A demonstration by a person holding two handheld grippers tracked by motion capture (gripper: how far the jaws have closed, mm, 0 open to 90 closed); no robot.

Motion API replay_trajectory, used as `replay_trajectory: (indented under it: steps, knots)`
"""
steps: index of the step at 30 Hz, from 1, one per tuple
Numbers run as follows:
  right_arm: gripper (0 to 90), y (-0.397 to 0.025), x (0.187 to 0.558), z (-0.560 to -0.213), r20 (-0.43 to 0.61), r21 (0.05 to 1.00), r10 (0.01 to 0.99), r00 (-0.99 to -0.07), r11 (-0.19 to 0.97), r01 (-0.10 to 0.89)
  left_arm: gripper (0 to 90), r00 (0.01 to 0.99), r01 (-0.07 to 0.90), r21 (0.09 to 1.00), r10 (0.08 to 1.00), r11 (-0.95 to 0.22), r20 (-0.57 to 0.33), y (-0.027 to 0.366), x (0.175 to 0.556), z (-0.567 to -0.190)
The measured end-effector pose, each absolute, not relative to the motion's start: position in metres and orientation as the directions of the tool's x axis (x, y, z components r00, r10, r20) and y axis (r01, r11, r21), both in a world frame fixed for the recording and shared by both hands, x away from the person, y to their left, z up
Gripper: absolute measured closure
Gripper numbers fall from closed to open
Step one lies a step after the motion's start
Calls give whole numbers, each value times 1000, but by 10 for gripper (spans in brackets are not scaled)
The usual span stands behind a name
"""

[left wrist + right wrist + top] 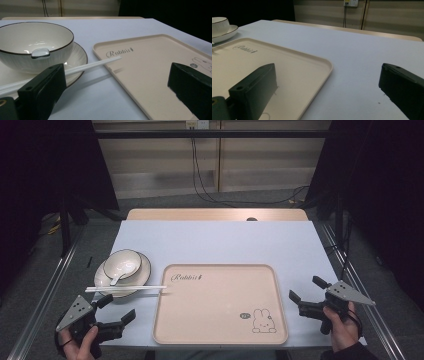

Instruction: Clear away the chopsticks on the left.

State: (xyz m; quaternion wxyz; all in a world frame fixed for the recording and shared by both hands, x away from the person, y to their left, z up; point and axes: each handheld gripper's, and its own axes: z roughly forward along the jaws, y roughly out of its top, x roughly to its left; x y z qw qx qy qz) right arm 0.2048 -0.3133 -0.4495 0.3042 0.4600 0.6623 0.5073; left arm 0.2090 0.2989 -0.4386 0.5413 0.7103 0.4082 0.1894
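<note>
My left claw [118, 309] wide, empty; chopsticks [125, 289] just ahead, across plate [143, 270] onto tray [220, 330]. My right claw [303, 289] wide, empty, right of tray.

A white counter [215, 242] fills the middle of the frame. Beyond its far edge, at upper centre, black cables [200, 180] hang down a beige wall [165, 160] from a socket [196, 124] onto grey floor [210, 200].

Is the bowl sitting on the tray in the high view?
No, the bowl sits on a plate on the table to the left of the tray.
</note>
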Motion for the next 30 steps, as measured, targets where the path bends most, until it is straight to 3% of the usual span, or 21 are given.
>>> replay_trajectory:
  steps: [12, 19, 23, 30]
  knots:
    - [11, -312, 204, -449, 58, 954, 916, -397, 66, 291, 16, 615, 375, 922, 769, -94, -172, 302, 210, -433]
    - [11, -312, 205, -449, 54, 954, 918, -393, 69, 291, 28, 646, 358, 920, 754, -161, -119, 313, 211, -420]
    - [12, -312, 204, -449, 49, 954, 917, -397, 75, 290, 54, 632, 398, 901, 763, -173, -133, 317, 218, -415]
    - [13, -312, 204, -449, 47, 956, 920, -389, 72, 285, 120, 654, 460, 815, 756, -352, -42, 330, 233, -411]
